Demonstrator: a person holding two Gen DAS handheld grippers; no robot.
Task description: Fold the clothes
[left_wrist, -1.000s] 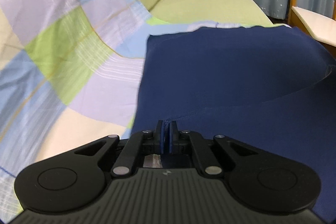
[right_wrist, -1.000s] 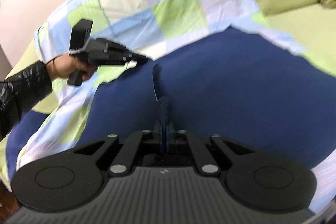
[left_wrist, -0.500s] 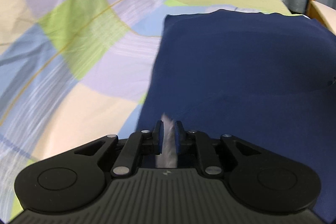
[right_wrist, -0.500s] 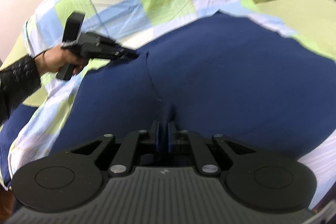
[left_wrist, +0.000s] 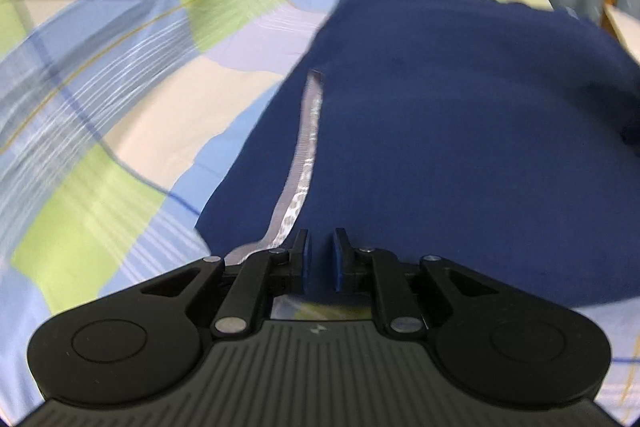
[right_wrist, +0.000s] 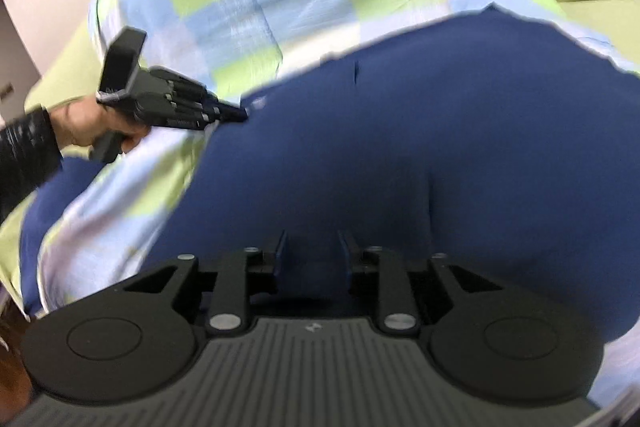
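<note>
Jaws parted and empty on both grippers, left (left_wrist: pixel 320 259) and right (right_wrist: pixel 312 259), over the blurred navy garment (left_wrist: pixel 460 131); its far-right edge is cut off.

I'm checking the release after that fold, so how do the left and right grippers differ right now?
The left gripper has its jaws parted narrowly; the right gripper has them wider. A pale strip on the navy garment runs up beside the left gripper; none shows near the right. Both are open, holding nothing, over that garment.

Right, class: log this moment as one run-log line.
stage: fold laid down | left gripper: open, over navy garment | right gripper: open, over garment | surface: checked quilt
</note>
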